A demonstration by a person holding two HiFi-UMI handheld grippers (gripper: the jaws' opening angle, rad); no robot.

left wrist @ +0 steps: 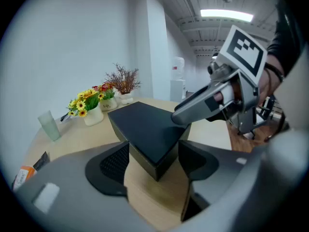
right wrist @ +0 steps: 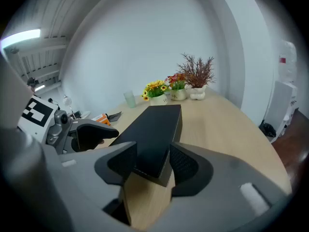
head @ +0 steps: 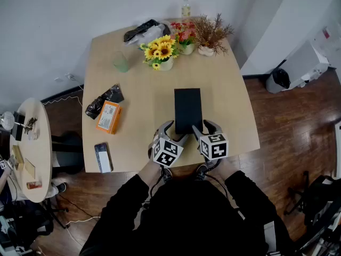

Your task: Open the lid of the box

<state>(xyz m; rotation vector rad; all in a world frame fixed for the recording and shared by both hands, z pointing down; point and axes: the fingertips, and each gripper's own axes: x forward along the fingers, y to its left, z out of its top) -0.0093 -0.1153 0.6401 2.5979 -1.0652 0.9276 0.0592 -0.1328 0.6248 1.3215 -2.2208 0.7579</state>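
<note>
A long black box [head: 187, 110] lies shut on the wooden table [head: 234, 105], its short end toward me. My left gripper [head: 175, 132] stands at the near left corner and my right gripper [head: 204, 128] at the near right corner. In the left gripper view the box [left wrist: 145, 129] pokes its corner between the wide jaws of the left gripper [left wrist: 153, 161], and the right gripper [left wrist: 193, 105] reaches in from the right. In the right gripper view the box [right wrist: 154, 129] sits between the spread jaws of the right gripper [right wrist: 152, 163]. I see no pad pressing on it.
Sunflowers in a white pot [head: 161, 51], red flowers [head: 184, 36], a dried plant [head: 210, 33] and a green cup [head: 121, 62] stand at the far side. An orange packet [head: 109, 116], a black bag [head: 104, 100] and a phone [head: 103, 157] lie left. A round side table [head: 37, 159] stands further left.
</note>
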